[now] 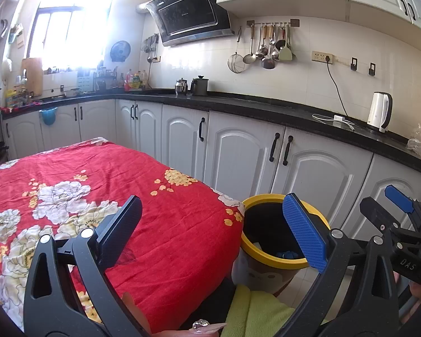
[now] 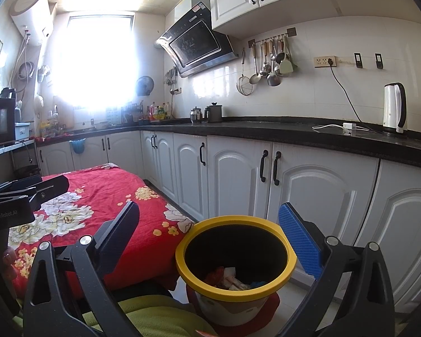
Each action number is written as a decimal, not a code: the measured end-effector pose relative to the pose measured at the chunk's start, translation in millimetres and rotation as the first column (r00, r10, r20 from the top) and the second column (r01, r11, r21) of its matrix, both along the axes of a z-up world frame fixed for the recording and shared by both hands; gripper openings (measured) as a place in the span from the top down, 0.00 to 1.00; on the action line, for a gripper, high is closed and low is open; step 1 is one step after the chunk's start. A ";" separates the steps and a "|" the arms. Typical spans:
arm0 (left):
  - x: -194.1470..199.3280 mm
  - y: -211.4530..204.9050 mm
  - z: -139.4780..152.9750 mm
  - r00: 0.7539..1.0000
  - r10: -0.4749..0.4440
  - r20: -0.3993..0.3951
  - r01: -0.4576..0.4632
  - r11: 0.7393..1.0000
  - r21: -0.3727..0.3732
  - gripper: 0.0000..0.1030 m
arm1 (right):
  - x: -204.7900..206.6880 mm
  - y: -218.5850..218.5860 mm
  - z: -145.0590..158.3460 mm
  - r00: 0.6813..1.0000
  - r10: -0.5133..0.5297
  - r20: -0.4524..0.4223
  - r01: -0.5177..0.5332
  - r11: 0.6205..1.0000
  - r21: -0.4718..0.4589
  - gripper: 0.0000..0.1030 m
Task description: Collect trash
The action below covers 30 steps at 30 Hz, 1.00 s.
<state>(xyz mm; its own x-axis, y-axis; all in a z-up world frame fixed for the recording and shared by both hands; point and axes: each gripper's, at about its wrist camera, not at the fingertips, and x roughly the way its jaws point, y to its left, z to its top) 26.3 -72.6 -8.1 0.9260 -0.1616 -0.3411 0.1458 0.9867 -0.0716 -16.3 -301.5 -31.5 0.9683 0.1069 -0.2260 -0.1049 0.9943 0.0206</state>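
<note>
Both grippers are level, jaws spread wide and holding nothing: the left gripper (image 1: 219, 230) over the red floral tabletop (image 1: 160, 196), the right gripper (image 2: 216, 241) above the yellow-rimmed bin (image 2: 235, 295), where the trash (image 2: 227, 278) lies.

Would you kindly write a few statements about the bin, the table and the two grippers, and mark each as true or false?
1. The yellow-rimmed bin stands on the floor beside the table. True.
2. The bin is empty. False: crumpled scraps lie at its bottom.
3. The right gripper is open and holds nothing. True.
4. The left gripper is clamped on a piece of trash. False: its jaws are apart with nothing between them.
5. The tablecloth is plain blue. False: it is red with a flower print.
</note>
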 end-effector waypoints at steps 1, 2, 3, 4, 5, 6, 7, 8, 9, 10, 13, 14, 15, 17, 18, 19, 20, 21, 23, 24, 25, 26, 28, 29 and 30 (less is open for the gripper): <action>0.4 0.1 0.4 1.000 0.001 0.000 -0.001 1.000 0.002 0.11 | 0.0 -0.1 0.0 1.000 0.000 0.000 0.000 1.000 0.000 0.06; 0.2 0.4 0.1 1.000 0.001 0.000 -0.001 1.000 0.000 0.11 | 0.0 0.0 0.1 1.000 0.000 0.000 0.000 1.000 0.000 0.06; 0.2 0.5 0.2 1.000 0.000 0.001 0.000 1.000 -0.001 0.11 | 0.0 0.0 0.3 1.000 0.000 0.000 0.000 1.000 0.000 0.06; 0.3 0.2 0.3 1.000 0.001 0.001 -0.001 1.000 0.000 0.11 | -0.1 0.1 0.3 1.000 -0.001 0.000 0.001 1.000 0.000 0.06; 0.3 0.1 0.2 1.000 0.003 0.001 -0.003 1.000 0.001 0.11 | -0.2 -0.1 0.3 1.000 0.000 0.000 0.000 1.000 0.000 0.06; 0.4 0.3 0.2 1.000 0.003 -0.001 -0.003 1.000 -0.001 0.11 | 0.0 -0.2 0.3 1.000 0.001 0.000 -0.001 1.000 0.000 0.06; 0.1 0.0 -0.1 1.000 0.001 0.000 -0.001 1.000 -0.002 0.11 | 0.3 -0.4 0.3 1.000 0.000 -0.001 0.000 1.000 0.000 0.06; 0.2 -0.1 0.0 1.000 0.001 -0.001 -0.001 1.000 0.000 0.11 | 0.3 -0.4 0.4 1.000 0.001 -0.002 -0.001 1.000 0.000 0.06; 0.3 -0.2 0.0 1.000 0.001 -0.002 -0.001 1.000 0.001 0.11 | 0.0 -0.4 0.6 1.000 0.000 -0.001 0.000 1.000 0.001 0.06; 0.3 0.0 0.1 1.000 0.000 -0.002 0.000 1.000 0.000 0.11 | -0.1 -0.3 0.7 1.000 0.000 -0.001 0.000 1.000 0.001 0.06; 1.4 1.8 -0.1 1.000 0.000 -0.003 0.000 1.000 0.000 0.11 | 0.1 -0.3 0.8 1.000 0.001 -0.001 -0.001 1.000 0.000 0.06; 1.2 1.6 -0.1 1.000 0.001 -0.003 -0.001 1.000 -0.001 0.11 | 0.1 -0.4 0.8 1.000 0.001 0.000 -0.001 1.000 0.000 0.06; 1.3 1.8 0.1 1.000 0.001 -0.003 -0.001 1.000 -0.002 0.11 | 0.3 -0.6 0.7 1.000 0.001 -0.001 -0.001 1.000 0.000 0.06; 1.5 1.5 -0.6 1.000 0.002 -0.005 -0.002 1.000 0.002 0.11 | 0.3 -0.7 0.8 1.000 0.000 -0.002 0.000 1.000 0.000 0.06; 1.8 1.9 -1.2 1.000 0.005 -0.006 -0.005 1.000 0.005 0.11 | 0.2 -0.7 0.9 1.000 0.000 -0.002 0.000 1.000 0.001 0.06; 2.4 1.9 -2.2 1.000 0.010 -0.007 -0.010 1.000 0.014 0.11 | 0.3 -0.7 1.0 1.000 0.000 -0.003 0.000 1.000 0.001 0.06; 3.1 1.6 -3.4 1.000 0.014 -0.008 -0.014 1.000 0.025 0.11 | 0.8 -0.8 0.1 1.000 0.000 -0.004 0.000 1.000 0.002 0.06; 3.4 1.0 -4.4 1.000 0.021 -0.006 -0.021 0.999 0.036 0.11 | 0.9 -0.8 0.1 1.000 0.001 -0.004 -0.001 1.000 0.002 0.06; 3.9 0.3 -5.8 1.000 0.022 -0.005 -0.022 0.999 0.045 0.11 | 0.8 -0.2 -1.3 1.000 0.002 -0.008 -0.002 1.000 0.005 0.06; 4.1 0.2 -6.4 1.000 0.018 -0.007 -0.018 0.999 0.046 0.11 | 0.6 0.0 -1.7 1.000 0.001 -0.011 -0.001 1.000 0.007 0.06; 4.5 0.8 -6.8 1.000 0.012 -0.012 -0.011 0.999 0.045 0.11 | 0.9 0.6 -1.8 1.000 0.001 -0.013 -0.001 1.000 0.006 0.06; 5.5 1.2 -7.3 1.000 0.007 -0.018 -0.007 0.999 0.042 0.11 | 1.8 1.1 -3.1 1.000 0.001 -0.017 -0.001 1.000 0.006 0.06; 8.9 8.5 -7.4 0.999 -0.001 -0.052 0.002 1.000 0.016 0.11 | 2.8 2.6 -5.0 1.000 0.001 -0.026 -0.001 1.000 0.007 0.06; 11.8 16.7 -7.8 0.997 -0.002 -0.079 0.001 1.000 -0.011 0.11 | 3.7 5.0 -5.1 0.999 0.005 -0.031 -0.005 1.000 0.008 0.06; 15.4 28.7 -8.1 0.994 0.011 -0.110 -0.016 0.999 -0.040 0.11 | 6.1 9.2 -4.7 0.999 0.019 -0.039 -0.019 1.000 0.005 0.06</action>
<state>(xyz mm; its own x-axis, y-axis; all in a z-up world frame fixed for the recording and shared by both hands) 41.6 -43.8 -16.2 0.8856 -0.1652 -0.4341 0.1217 0.9845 -0.1263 -10.2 -292.3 -36.2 0.9566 0.1261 -0.2627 -0.1227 0.9920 0.0292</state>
